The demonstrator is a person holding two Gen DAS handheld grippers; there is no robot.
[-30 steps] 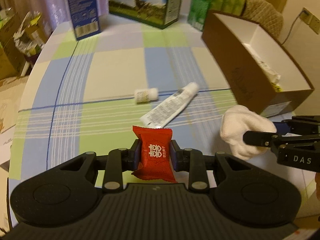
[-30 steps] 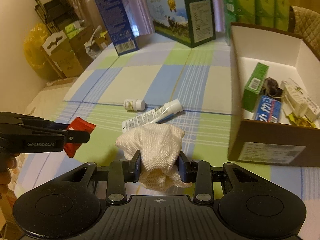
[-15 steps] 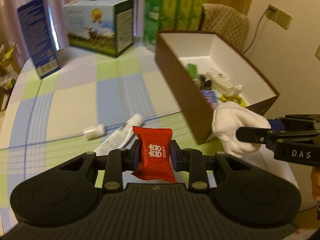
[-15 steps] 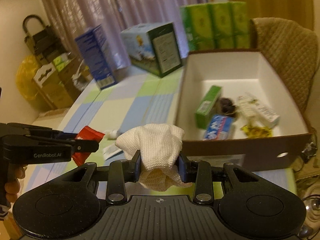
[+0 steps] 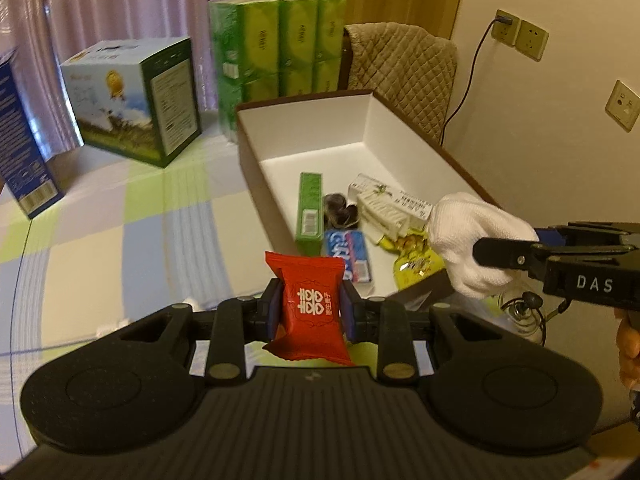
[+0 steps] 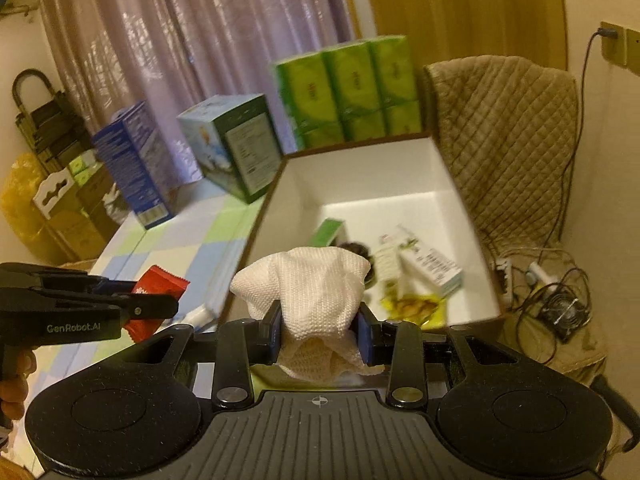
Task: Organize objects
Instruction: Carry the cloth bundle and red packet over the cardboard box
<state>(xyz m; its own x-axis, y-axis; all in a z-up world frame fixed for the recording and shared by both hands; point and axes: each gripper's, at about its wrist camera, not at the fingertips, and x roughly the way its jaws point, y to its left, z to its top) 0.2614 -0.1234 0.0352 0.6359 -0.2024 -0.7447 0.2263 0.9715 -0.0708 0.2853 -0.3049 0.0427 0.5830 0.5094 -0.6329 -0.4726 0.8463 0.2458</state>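
Checked desk below; my left tool pinches a red packet, my right tool a white cloth, near the open box.

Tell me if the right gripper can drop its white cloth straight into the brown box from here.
Probably yes. The right gripper, shut on the white cloth, sits just short of the brown box's near wall. The box is open-topped with bare floor behind the items inside, and nothing blocks the way; it likely needs only a short move forward.

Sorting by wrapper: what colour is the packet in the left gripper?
Red with white print; the packet shows best in the left wrist view.
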